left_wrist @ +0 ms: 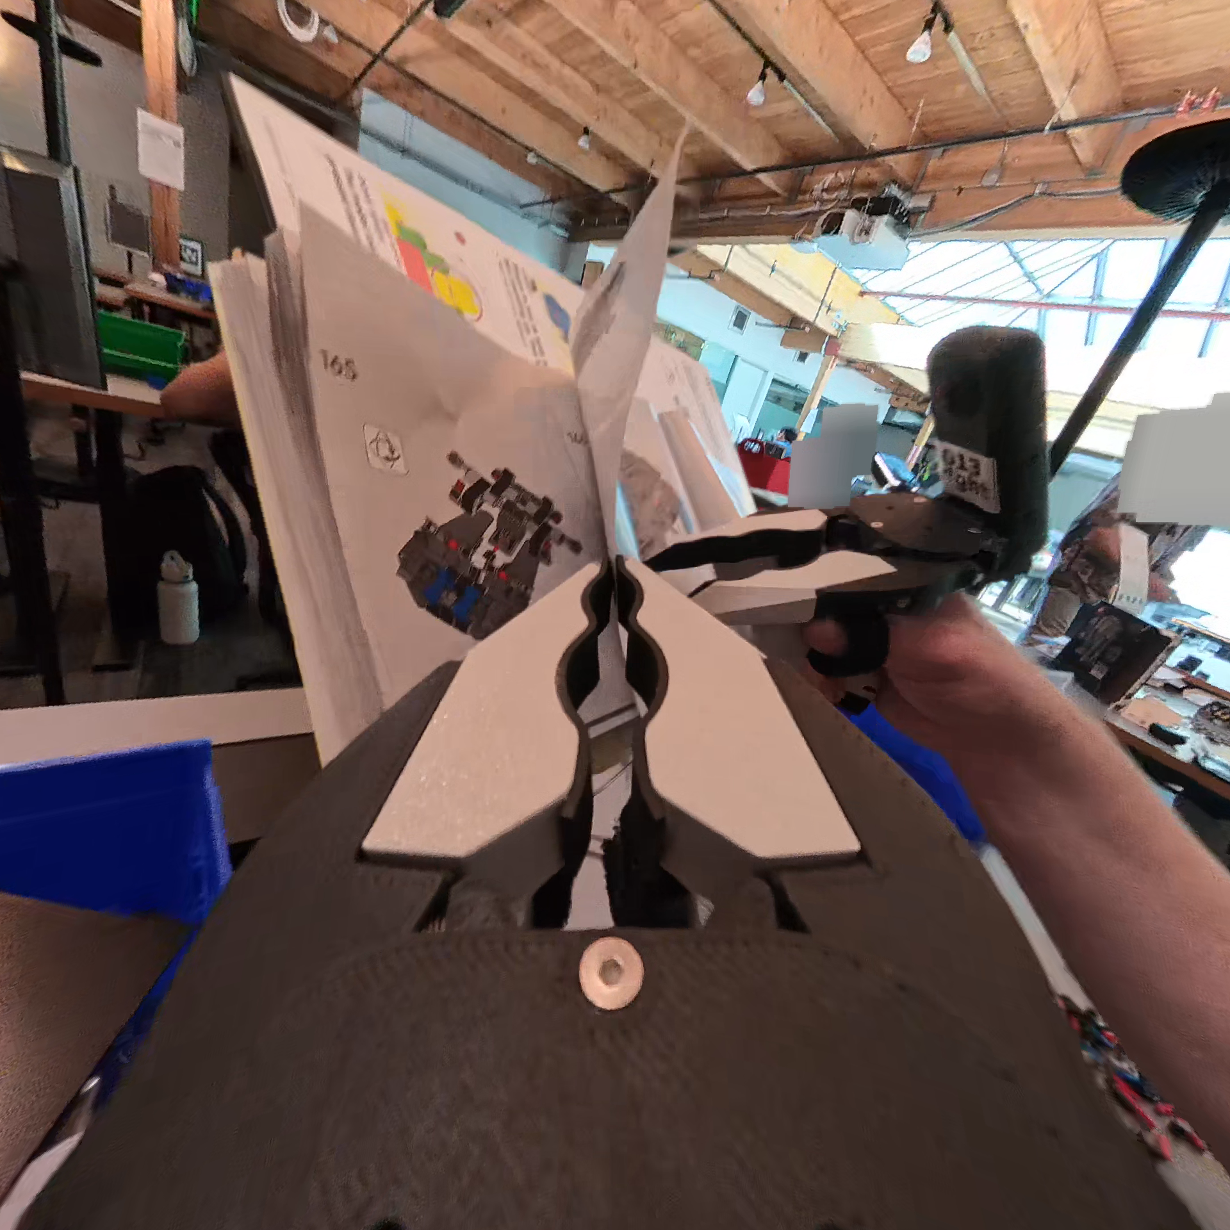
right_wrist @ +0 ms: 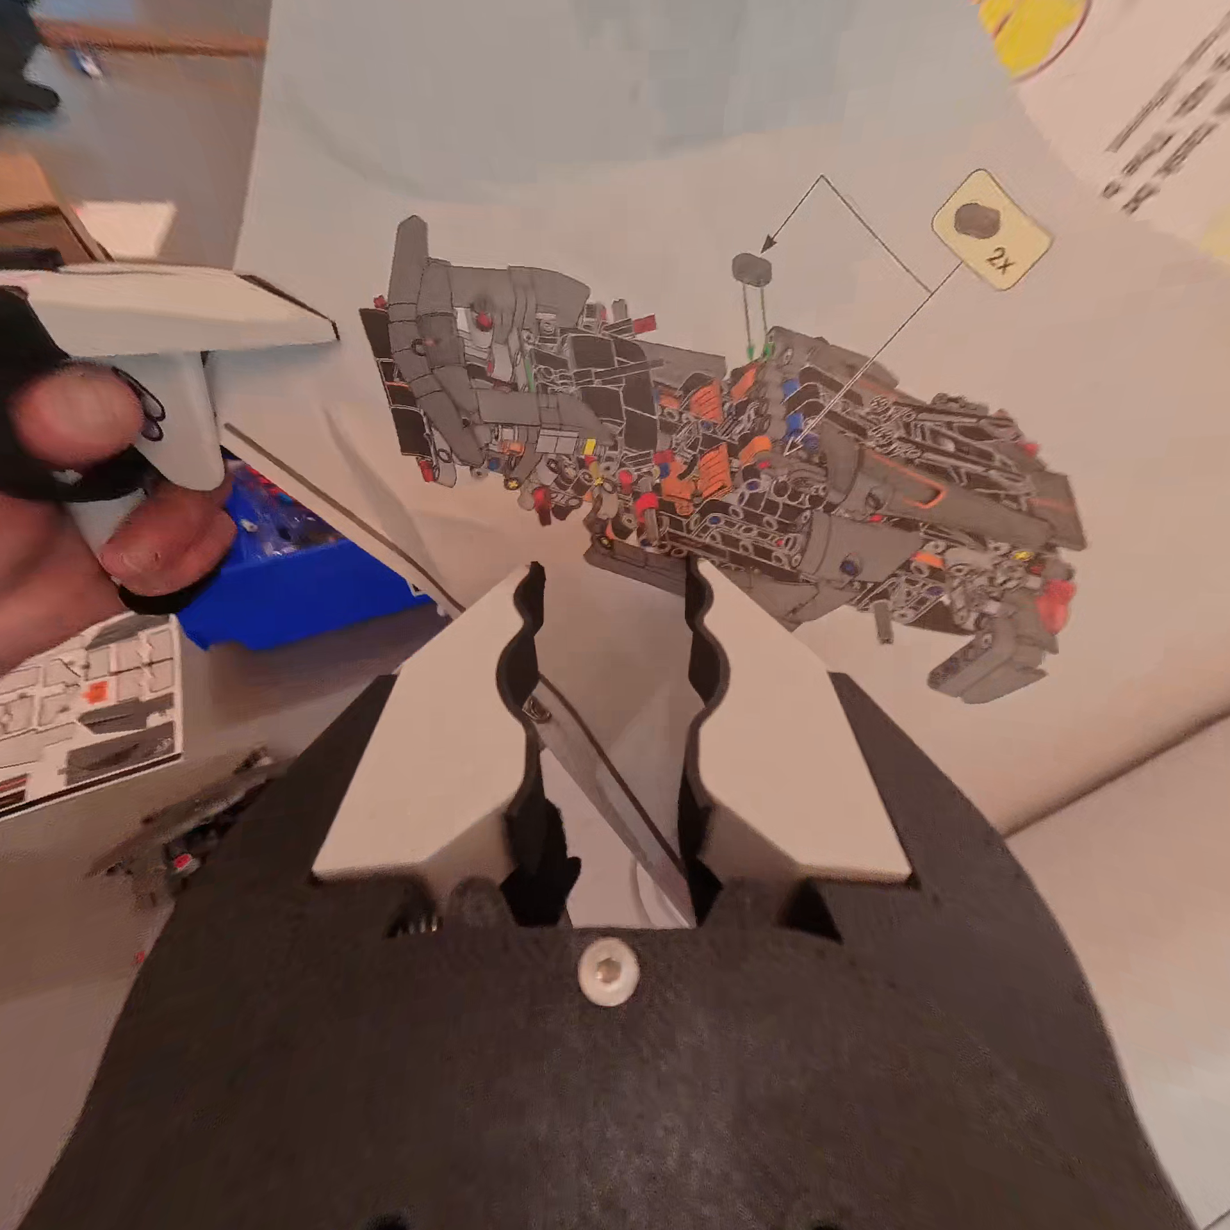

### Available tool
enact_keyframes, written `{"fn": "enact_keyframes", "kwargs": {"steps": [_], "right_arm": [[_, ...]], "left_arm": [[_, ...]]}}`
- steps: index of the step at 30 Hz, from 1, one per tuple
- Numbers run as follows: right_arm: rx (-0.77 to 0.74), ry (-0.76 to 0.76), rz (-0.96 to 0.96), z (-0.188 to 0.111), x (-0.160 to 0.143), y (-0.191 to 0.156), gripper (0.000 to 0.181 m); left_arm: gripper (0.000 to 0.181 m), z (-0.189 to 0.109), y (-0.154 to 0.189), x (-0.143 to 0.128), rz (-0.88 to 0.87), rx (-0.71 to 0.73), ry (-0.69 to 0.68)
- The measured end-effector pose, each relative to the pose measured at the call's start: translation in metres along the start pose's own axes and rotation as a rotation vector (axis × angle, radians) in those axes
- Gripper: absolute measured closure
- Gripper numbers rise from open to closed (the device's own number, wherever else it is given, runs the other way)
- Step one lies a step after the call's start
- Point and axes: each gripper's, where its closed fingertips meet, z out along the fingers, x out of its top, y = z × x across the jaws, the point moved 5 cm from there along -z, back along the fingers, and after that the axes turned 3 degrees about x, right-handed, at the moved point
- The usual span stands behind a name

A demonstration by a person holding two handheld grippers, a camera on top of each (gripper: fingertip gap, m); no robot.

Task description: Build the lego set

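The open instruction booklet (left_wrist: 412, 426) stands tilted in front of me, showing drawings of the grey model. My left gripper (left_wrist: 614, 566) is shut on the lower edge of a single page (left_wrist: 625, 346), which rises upright between its fingers. My right gripper (left_wrist: 672, 572) comes in from the right, tips close to that page. In the right wrist view the right gripper (right_wrist: 612, 572) is open, facing a booklet page (right_wrist: 665, 266) with a large model drawing. A thin page edge (right_wrist: 599, 759) runs slantwise through its gap, untouched. One of the left gripper's fingers (right_wrist: 200, 306) shows at the left.
A blue bin (right_wrist: 299, 586) of loose pieces sits under the booklet; it also shows in the left wrist view (left_wrist: 100, 819). A printed sheet (right_wrist: 86, 719) and a pile of grey bricks (right_wrist: 186, 845) lie on the table at lower left. Small coloured pieces (left_wrist: 1125, 1091) lie at right. Across from one pair of fingers to the other is roughly 10 cm.
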Motion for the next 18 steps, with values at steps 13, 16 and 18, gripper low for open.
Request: {"fn": "enact_keyframes", "kwargs": {"steps": [13,16,18], "right_arm": [[-0.266,0.017,0.007,-0.041,0.008,0.024,0.147],[-0.352,-0.079,0.001,-0.036,-0.014,0.043,0.166],[-0.365,-0.083,-0.026,-0.034,-0.018,0.044,0.166]], "left_arm": [[0.181,0.01,-0.049,-0.024,-0.016,0.106,-0.127],[0.181,0.011,-0.053,-0.03,-0.041,0.105,-0.136],[0.181,0.012,-0.056,-0.035,-0.055,0.11,-0.147]]}}
